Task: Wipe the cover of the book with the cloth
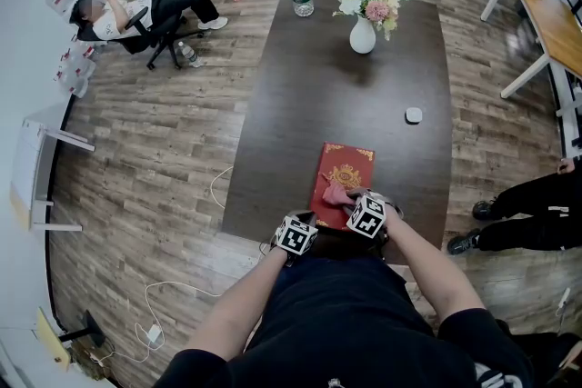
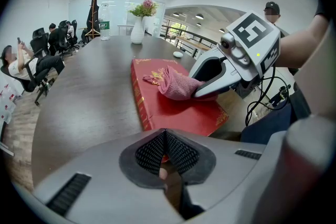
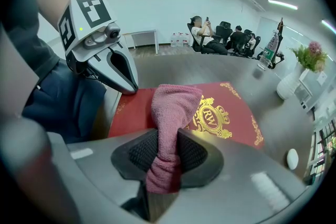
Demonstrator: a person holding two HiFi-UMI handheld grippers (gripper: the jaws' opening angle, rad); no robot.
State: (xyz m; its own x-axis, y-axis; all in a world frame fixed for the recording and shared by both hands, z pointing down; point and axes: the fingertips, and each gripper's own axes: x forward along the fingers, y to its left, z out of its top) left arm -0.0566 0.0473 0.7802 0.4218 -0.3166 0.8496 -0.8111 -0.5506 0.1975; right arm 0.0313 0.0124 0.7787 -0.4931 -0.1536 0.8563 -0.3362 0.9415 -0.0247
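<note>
progress: cloth on cover, most of the wipe looks left

pink towelling cloth (image 3: 170, 107) is pinched in the right gripper (image 3: 165, 157), jaws clamped on its bunched end. the free end drapes forward onto the red hardback book with gold crest and corner trim (image 3: 231, 113). the book lies flat and closed at the near edge of the dark brown wooden table (image 1: 300, 104), right in front of the person. in the head view the cloth sits on the near half of the cover, beside the crest.

left gripper (image 2: 165, 157) has its jaws pressed together with nothing between them. its tip is at the book's near left corner. it may be steadying the book, but i can't tell if it touches.

judgement: grasp is done, cloth is on the cover, so the wiping step is in hand. no dust or marks are visible, so there is no way to tell which parts have been wiped. the far half, the crest and the right edge lie bare, so they likely need passes. nothing else seems left apart from sweeping the cloth across the cover.
</note>
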